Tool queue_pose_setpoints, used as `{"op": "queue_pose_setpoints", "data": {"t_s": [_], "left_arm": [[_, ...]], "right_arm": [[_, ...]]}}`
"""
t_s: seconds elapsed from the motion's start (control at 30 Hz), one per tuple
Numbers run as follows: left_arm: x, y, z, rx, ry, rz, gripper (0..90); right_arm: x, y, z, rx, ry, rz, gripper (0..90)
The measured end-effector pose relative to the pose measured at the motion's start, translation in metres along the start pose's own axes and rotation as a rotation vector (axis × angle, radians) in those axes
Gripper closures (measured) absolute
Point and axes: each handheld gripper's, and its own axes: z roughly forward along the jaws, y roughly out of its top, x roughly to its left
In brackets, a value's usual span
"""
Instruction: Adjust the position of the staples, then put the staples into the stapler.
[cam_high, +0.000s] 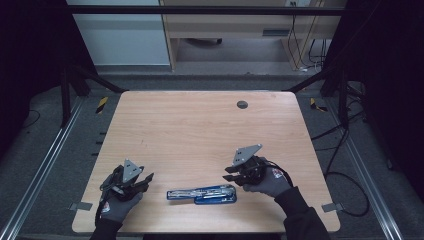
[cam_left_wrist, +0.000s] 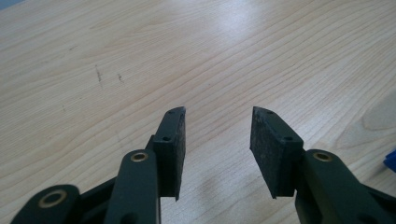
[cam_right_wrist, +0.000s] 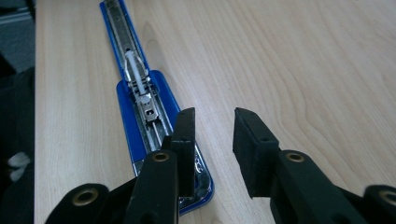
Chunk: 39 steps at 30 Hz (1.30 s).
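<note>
Right gripper (cam_right_wrist: 212, 116): black pads apart, nothing btwn them, bare wood showing in the gap; released. Its left pad (cam_right_wrist: 185, 140) stands just above the near end of the blue-and-chrome opened-flat stapler (cam_right_wrist: 149, 116), no contact visible. In the high view right gripper (cam_high: 229, 174) sits just right of the stapler (cam_high: 202, 194), jaws pointing left toward it, gloved right hand (cam_high: 267, 181) wrapped round the body, grey three-cornered plate on top. Left gripper (cam_left_wrist: 218, 122): pads apart, empty, only tabletop btwn them; released. In the high view left gripper (cam_high: 148, 178) sits just left of the stapler, jaws pointing right, clear of it; gloved left hand (cam_high: 117, 202) behind. Stapler: lies flat near the table's front edge, approx centre, btwn the two grippers, long axis running left-right; chrome magazine face-up w/ white pusher part visible in the right gripper view; blue corner of it shows at the right edge of the left gripper view. Support: light wood-grain rectangular table (cam_high: 200, 130), small dark round cap (cam_high: 242, 104) near its far edge, well apart from the work.
</note>
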Motion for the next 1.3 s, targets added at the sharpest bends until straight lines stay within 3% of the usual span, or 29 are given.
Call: {"op": "queue_pose_setpoints", "data": {"t_s": [0.03, 0.2, 0.27, 0.43, 0.47, 0.57, 0.9, 1.3], "left_arm": [[0.0, 0.0, 0.0, -0.003, -0.006, -0.002, 56.0], [-0.004, 0.004, -0.003, -0.018, -0.028, 0.007, 56.0], [-0.007, 0.006, -0.005, -0.03, -0.042, 0.009, 56.0], [-0.009, 0.009, -0.008, -0.047, -0.066, 0.018, 57.3], [-0.011, 0.011, -0.009, -0.049, -0.074, 0.024, 57.5], [-0.015, 0.013, -0.011, -0.056, -0.093, 0.039, 58.4], [-0.021, 0.017, -0.013, -0.049, -0.183, 0.083, 60.5], [-0.028, 0.022, -0.01, -0.023, -0.264, 0.138, 56.0]], "right_arm": [[0.003, 0.0, -0.003, -0.025, -0.035, 0.033, 68.6], [0.011, -0.004, -0.008, -0.074, -0.061, 0.074, 70.3], [0.017, -0.01, -0.01, -0.102, -0.095, 0.094, 73.3], [0.023, -0.02, -0.012, -0.114, -0.149, 0.137, 77.5], [0.024, -0.024, -0.013, -0.117, -0.178, 0.176, 80.1], [0.025, -0.032, -0.014, -0.135, -0.205, 0.226, 86.4], [0.037, -0.048, -0.011, -0.126, -0.2, 0.284, 90.0], [0.053, -0.06, -0.008, -0.115, -0.2, 0.306, 90.0]]}}
